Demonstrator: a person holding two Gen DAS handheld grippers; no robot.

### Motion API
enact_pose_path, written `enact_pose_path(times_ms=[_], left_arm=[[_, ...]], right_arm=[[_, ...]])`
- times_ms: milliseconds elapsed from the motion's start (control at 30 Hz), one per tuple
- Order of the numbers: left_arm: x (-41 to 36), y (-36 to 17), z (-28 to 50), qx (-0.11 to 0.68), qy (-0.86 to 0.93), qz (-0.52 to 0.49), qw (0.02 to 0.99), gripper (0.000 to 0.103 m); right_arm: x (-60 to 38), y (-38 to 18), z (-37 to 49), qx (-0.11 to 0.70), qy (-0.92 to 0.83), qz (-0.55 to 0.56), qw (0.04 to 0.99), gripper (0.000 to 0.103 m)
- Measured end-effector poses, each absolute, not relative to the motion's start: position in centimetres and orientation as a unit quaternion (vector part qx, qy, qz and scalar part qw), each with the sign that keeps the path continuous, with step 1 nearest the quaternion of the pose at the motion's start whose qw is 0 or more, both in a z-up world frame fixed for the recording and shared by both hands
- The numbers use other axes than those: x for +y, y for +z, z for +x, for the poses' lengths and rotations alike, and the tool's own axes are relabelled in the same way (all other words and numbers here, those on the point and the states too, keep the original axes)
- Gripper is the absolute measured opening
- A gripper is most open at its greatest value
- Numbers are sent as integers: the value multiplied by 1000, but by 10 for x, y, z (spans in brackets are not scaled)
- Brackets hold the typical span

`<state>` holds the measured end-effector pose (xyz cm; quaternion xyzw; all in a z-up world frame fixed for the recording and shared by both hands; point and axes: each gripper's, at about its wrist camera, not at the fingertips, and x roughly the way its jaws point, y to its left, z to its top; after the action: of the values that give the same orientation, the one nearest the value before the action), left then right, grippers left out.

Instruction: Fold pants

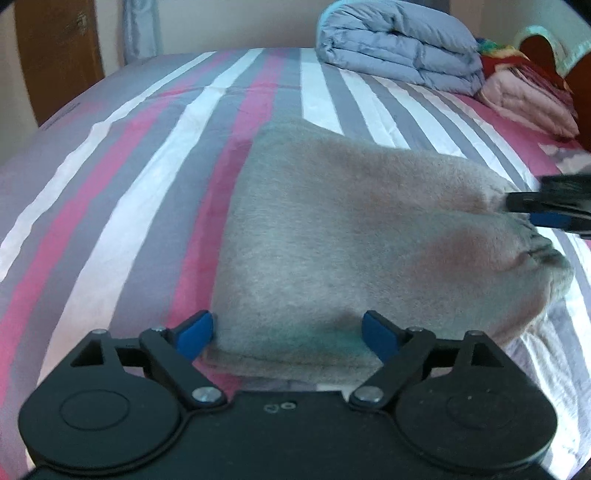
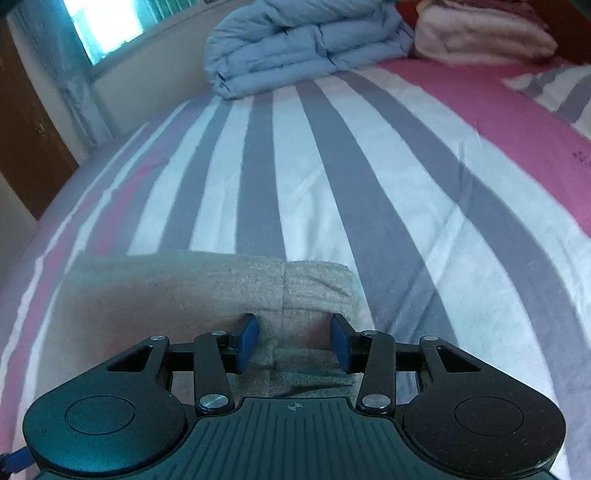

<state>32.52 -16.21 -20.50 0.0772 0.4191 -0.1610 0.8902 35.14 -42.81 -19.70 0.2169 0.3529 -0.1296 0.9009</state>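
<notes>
The grey pants [image 1: 354, 236] lie folded into a thick bundle on the striped bed sheet [image 1: 140, 177]. My left gripper [image 1: 288, 334] is open, its blue pads [image 1: 194, 334] standing either side of the bundle's near folded edge. My right gripper [image 2: 293, 345] is open over the pants' waistband end [image 2: 229, 288]; the cloth lies between the pads without being pinched. The right gripper also shows in the left wrist view [image 1: 546, 210] at the bundle's right end.
A folded light-blue duvet [image 1: 399, 51] and a pink blanket [image 1: 528, 103] sit at the far end of the bed. A wooden door [image 1: 59, 55] and a wall stand to the left. A window [image 2: 107, 26] lies beyond the bed.
</notes>
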Motion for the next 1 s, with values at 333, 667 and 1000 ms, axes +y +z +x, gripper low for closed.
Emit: enact_pose_path(times_ms=[333,667,1000], left_arm=[[-134,-186,295,420,-152,54,893,81],[-114,-140,250,397,-153,28,905,83],[-106,-103,178,377,-152,28,913,89]], right_arm=[[-371,-219,278,358,-122,106,920,43],[-379,-175,239,311,-119,192,923,86],[-355,-126,125,254,-98,259,927,91]])
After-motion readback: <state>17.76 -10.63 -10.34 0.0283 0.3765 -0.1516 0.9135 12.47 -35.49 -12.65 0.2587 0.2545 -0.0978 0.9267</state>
